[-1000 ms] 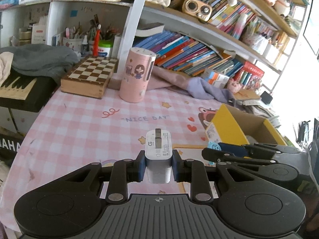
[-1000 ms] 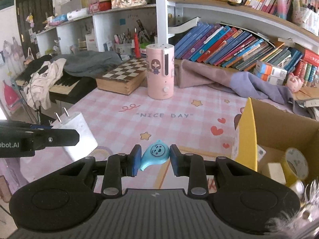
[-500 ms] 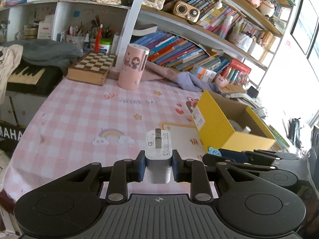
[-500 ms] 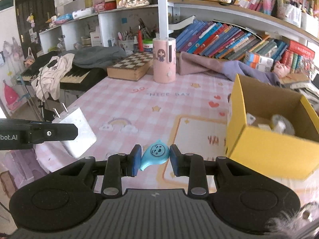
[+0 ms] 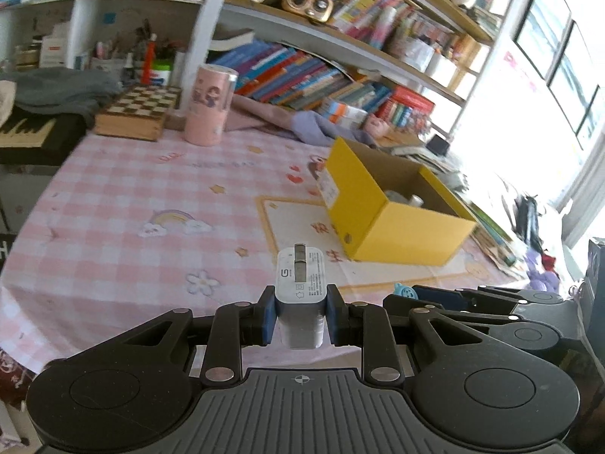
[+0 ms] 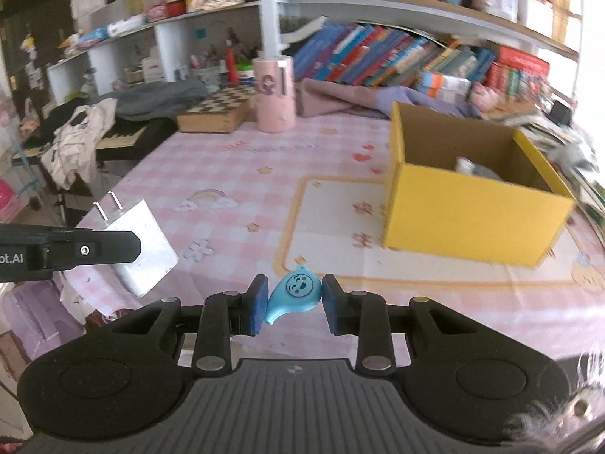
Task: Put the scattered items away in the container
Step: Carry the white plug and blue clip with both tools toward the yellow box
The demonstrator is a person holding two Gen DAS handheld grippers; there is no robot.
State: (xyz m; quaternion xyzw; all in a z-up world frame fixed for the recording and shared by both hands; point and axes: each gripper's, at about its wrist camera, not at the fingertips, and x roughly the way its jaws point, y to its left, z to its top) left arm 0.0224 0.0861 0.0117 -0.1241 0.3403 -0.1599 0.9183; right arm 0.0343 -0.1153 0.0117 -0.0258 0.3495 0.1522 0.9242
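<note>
The yellow cardboard box stands open on the right side of the table, on the pink checked cloth, and inside it only a pale roll-like thing and something grey show above the near wall (what they are I cannot tell). Far across the table a pink cylinder stands upright beside a wooden chessboard box, with rows of books on the shelves behind. The left claw points down toward the table's near edge, its blue pads pinching a white plug charger by its two sides, prongs folded flat on the upper face; in the right wrist view the same charger hangs at the near left with two prongs sticking up. The right claw also tilts downward and grips a small blue teardrop-shaped charm with a face printed on it, held between both pads above the near edge of the cloth. The right claw sits just right of the left one in the left wrist view, the blue charm's tip peeping out. Compared with a second ago, both claws have drawn back toward the near side: the box, then close and cut off at the right, now shows whole and farther off, and more of the cloth lies ahead.
</note>
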